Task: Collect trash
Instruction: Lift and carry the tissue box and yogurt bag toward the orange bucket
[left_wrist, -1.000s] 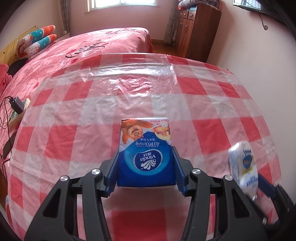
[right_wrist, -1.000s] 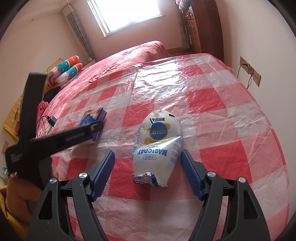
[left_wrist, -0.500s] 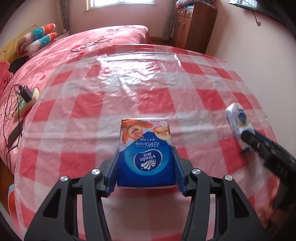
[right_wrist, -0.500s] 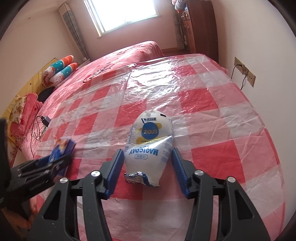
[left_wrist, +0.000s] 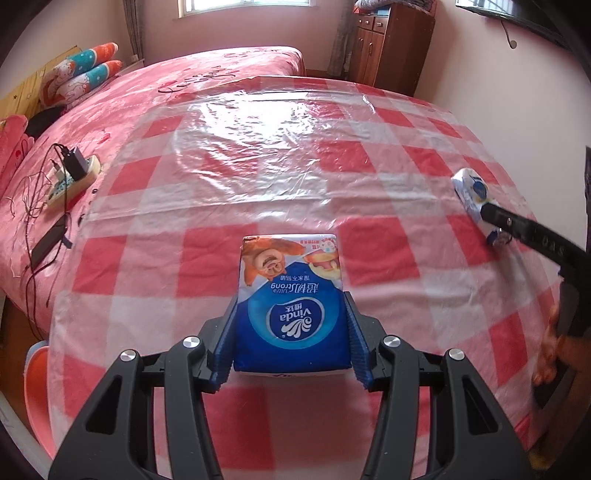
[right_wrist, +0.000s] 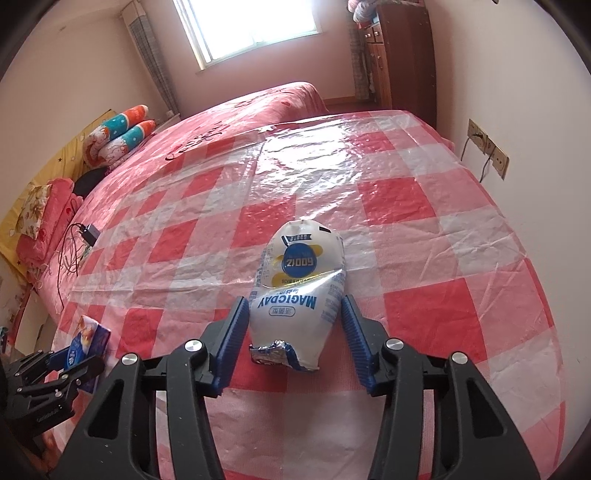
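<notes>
My left gripper (left_wrist: 291, 306) is shut on a blue Vinda tissue pack (left_wrist: 290, 266), held a little above the red-and-white checked table cover (left_wrist: 295, 166). My right gripper (right_wrist: 293, 302) has its blue pads against both sides of a white MAGICDAY snack bag (right_wrist: 303, 258) lying on the cover. In the left wrist view the bag (left_wrist: 471, 188) shows at the right edge with a black finger (left_wrist: 517, 229) on it. In the right wrist view the tissue pack (right_wrist: 86, 339) sits in the left gripper at lower left.
A power strip with a charger (left_wrist: 72, 171) and a phone (left_wrist: 48, 243) lie on the pink bed at left, with pillows (left_wrist: 81, 74) behind. A wooden cabinet (left_wrist: 388, 40) stands at the back. Wall sockets (right_wrist: 487, 147) are on the right, and an orange stool (left_wrist: 37, 387) at lower left.
My right jaws have closed in onto the snack bag. My left gripper has carried the tissue pack away from the right one, toward the table's left near edge.
</notes>
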